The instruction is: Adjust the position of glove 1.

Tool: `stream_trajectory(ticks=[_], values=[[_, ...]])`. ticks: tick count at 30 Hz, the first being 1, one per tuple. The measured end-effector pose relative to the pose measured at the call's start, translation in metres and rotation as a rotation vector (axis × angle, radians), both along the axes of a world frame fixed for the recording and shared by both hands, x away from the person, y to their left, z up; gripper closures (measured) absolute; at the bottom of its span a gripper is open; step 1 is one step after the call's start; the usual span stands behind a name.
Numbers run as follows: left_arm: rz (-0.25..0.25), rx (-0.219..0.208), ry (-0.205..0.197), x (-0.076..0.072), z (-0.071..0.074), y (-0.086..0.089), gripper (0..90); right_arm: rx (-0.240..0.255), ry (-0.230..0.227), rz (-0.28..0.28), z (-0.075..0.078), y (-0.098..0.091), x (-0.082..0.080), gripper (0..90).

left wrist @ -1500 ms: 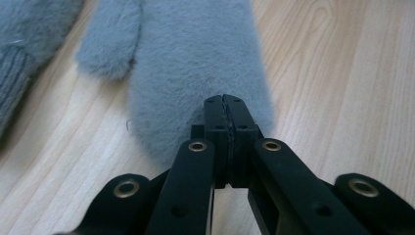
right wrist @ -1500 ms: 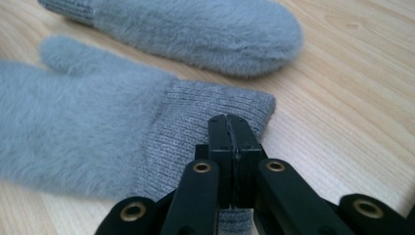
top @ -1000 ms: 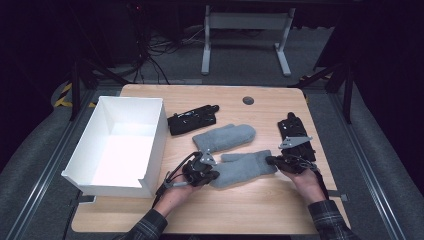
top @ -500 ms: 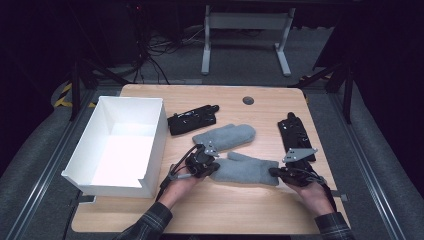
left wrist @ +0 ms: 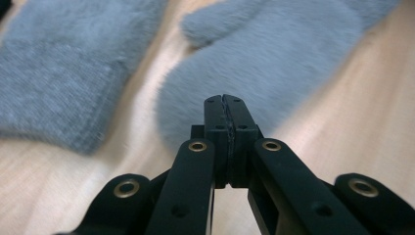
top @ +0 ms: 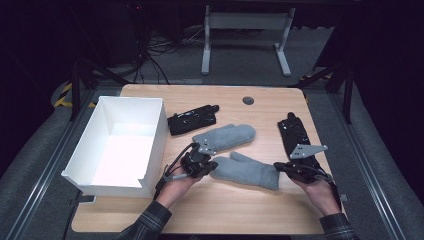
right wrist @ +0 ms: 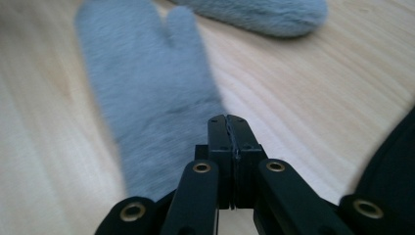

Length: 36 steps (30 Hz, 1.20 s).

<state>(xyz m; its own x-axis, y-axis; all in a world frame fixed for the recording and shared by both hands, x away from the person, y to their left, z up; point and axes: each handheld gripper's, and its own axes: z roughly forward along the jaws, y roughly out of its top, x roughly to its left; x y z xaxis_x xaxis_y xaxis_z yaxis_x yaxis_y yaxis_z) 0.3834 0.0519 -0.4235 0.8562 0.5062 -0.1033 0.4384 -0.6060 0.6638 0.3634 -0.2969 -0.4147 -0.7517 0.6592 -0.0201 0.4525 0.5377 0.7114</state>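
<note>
Lying flat on the wooden table (top: 200,210), the nearer grey mitten (top: 246,170) is the landmark here: its rounded tip meets the left gripper (top: 209,166), and its cuff end meets the right gripper (top: 281,169). A second grey mitten (top: 225,138) lies just beyond it, a white box (top: 150,131) stands well to its left, and black gloves (top: 193,119) (top: 295,134) lie beyond it and to its right. The left gripper view brings what the high view cannot: jaws pressed together with nothing between them, their tips right at the mitten's fuzzy tip (left wrist: 274,58). The right gripper view shows the same meeting of jaws at the cuff (right wrist: 147,127), with a dark glove edge (right wrist: 391,166) beside it.
</note>
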Motion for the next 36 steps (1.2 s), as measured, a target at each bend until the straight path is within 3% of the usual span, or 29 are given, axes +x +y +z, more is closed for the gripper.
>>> stream_trajectory(ticks=[7, 12, 23, 29, 36], values=[[-0.045, 0.042, 0.055, -0.011, -0.015, -0.004, 89.9, -0.029, 0.033, -0.010, -0.014, 0.003, 0.033, 90.0], [-0.051, 0.057, 0.057, -0.008, -0.020, -0.009, 89.9, -0.072, 0.058, 0.009, -0.024, 0.009, 0.038, 90.0], [-0.041, 0.058, 0.064, 0.007, -0.023, -0.025, 89.9, -0.079, 0.093, 0.067, -0.026, 0.008, 0.015, 90.0], [-0.059, 0.061, 0.074, 0.008, -0.026, -0.037, 89.9, -0.076, 0.128, 0.147, -0.028, 0.018, -0.003, 90.0], [-0.076, 0.061, 0.076, 0.007, -0.026, -0.045, 89.9, -0.050, 0.137, 0.217, -0.027, 0.029, -0.019, 90.0]])
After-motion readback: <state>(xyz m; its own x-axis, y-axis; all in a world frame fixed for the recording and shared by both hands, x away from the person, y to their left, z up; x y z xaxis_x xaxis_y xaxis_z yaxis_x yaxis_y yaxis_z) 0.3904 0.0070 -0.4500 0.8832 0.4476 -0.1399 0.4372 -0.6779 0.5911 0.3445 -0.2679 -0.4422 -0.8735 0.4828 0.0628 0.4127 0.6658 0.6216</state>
